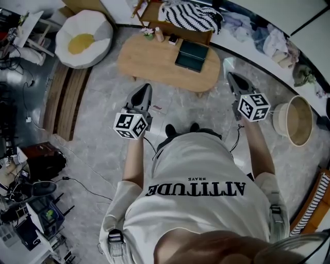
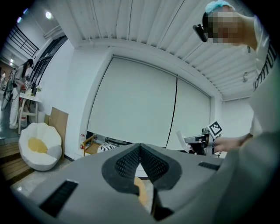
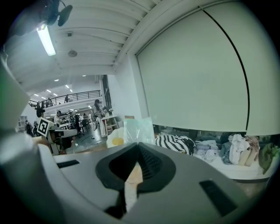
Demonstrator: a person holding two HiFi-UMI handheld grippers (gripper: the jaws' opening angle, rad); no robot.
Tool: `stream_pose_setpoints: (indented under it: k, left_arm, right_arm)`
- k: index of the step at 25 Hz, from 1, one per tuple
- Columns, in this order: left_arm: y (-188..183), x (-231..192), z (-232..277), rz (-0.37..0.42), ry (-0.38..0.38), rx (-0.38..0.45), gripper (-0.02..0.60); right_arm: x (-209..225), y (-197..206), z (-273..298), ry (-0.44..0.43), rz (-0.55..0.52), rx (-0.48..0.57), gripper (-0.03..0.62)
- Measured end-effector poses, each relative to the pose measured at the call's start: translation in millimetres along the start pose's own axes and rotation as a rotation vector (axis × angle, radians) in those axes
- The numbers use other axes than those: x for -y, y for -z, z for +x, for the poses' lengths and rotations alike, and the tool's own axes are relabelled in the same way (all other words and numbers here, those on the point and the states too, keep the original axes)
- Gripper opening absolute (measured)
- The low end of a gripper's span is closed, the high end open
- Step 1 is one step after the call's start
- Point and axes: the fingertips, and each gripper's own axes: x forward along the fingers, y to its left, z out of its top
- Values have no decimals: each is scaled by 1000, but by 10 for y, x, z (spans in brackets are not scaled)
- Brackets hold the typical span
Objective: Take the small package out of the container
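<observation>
The oval wooden counter (image 1: 154, 64) stands on the pale stone floor ahead of the person. On its right half lies the dark green container (image 1: 192, 55), flat and rectangular; whether it is open I cannot tell. A few small things (image 1: 157, 33) stand at the counter's far edge, too small to name.

The small package (image 3: 138, 129), a clear, faintly green plastic bag, is out of the container. It hangs just off the counter's right end, pinched at the tip of the right claw (image 3: 138, 146), whose jaws are pressed fully together on the thin film. From the head view the bag shows as a pale sheet just ahead of that claw's dark nose.

The left claw (image 2: 140, 146) is on the near side of the counter, towards its left end, above the floor. Its jaws meet at the tips with nothing between them.

Readable writing is scarce: the person's white T-shirt (image 1: 201, 206) says "ATTITUDE" in large black letters with a smaller "BRAVE" beside it (both upside down from the head view). The cubes on the claws carry only black-and-white square markers.

Beyond the counter's far left corner sits a white cushion seat (image 1: 82, 38) with a yellow centre, and behind the counter a black-and-white striped cloth (image 1: 193, 15). A round pale basket (image 1: 298, 119) stands well to the right of the counter.
</observation>
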Motion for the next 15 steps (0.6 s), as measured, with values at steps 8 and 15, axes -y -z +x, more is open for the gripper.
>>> stream_pose_setpoints:
  k: [8,15]
  left_arm:
    - [-93,-257,-89,7,17,6,21]
    - [-130,-359,-172,6,25,10,21]
  right_arm:
    - [-193,-72,90,19,-2,21,20]
    - [-318,-102,121,29,-1,24,20]
